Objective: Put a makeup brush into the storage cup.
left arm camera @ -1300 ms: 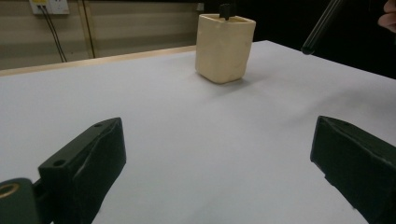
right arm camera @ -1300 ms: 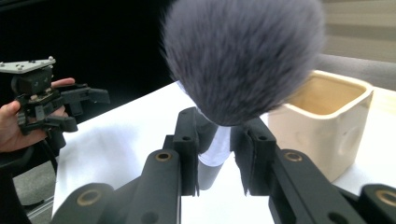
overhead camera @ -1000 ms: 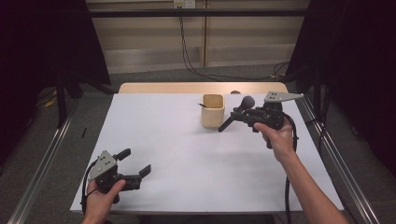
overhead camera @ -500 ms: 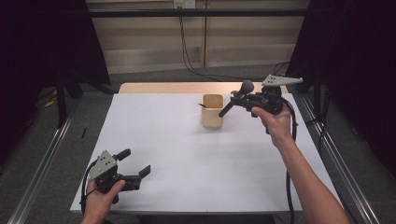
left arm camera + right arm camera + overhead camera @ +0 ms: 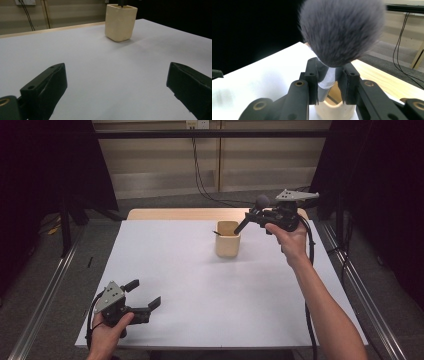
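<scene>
The right gripper [image 5: 254, 218] clamps a brush [image 5: 340, 32] just above the cup [image 5: 227, 239]; the left gripper [image 5: 146, 296] rests open, well apart from the cup.

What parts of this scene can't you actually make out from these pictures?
- Inside of the cup: high view, too small and dark; right gripper view, the right gripper covers it.
- Brush handle's lower end: right gripper view, hidden behind the jaws.
- Cup's top: left gripper view, cut off by the upper edge.
</scene>
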Demonstrator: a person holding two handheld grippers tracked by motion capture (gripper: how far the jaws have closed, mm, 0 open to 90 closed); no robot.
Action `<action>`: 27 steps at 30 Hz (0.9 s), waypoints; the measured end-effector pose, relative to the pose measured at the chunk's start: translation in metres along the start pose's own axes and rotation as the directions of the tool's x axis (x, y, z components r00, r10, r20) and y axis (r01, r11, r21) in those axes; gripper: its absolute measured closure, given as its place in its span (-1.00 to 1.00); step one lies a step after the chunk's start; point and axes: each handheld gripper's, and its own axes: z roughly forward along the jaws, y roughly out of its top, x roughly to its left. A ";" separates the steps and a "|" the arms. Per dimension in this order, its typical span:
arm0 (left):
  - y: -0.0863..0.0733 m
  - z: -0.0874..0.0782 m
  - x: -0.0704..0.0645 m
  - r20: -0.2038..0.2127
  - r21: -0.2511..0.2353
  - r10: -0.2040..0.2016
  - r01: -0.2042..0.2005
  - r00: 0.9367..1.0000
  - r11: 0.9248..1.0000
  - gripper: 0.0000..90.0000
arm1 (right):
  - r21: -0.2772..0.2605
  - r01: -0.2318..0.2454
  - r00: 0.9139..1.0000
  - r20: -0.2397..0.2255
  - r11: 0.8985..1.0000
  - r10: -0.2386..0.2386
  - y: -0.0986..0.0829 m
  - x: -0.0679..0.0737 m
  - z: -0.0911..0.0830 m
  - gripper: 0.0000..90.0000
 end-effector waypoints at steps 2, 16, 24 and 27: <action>0.000 0.000 0.000 0.001 -0.001 0.000 0.000 1.000 1.000 -0.93 | 0.005 -0.001 1.000 0.006 1.000 0.001 0.000 -0.002 0.004 0.60; 0.000 -0.001 -0.001 0.001 0.000 0.008 -0.008 1.000 1.000 -0.93 | 0.056 0.009 0.999 0.034 0.998 -0.011 -0.001 -0.005 0.024 0.60; 0.000 -0.001 -0.001 0.001 -0.002 0.011 -0.011 1.000 1.000 -0.93 | 0.068 0.014 0.999 0.041 0.998 -0.017 -0.008 -0.005 0.031 0.60; 0.000 -0.001 -0.001 0.009 -0.007 0.015 -0.015 1.000 1.000 -0.93 | 0.080 0.017 0.999 0.041 0.997 -0.021 -0.010 -0.005 0.035 0.60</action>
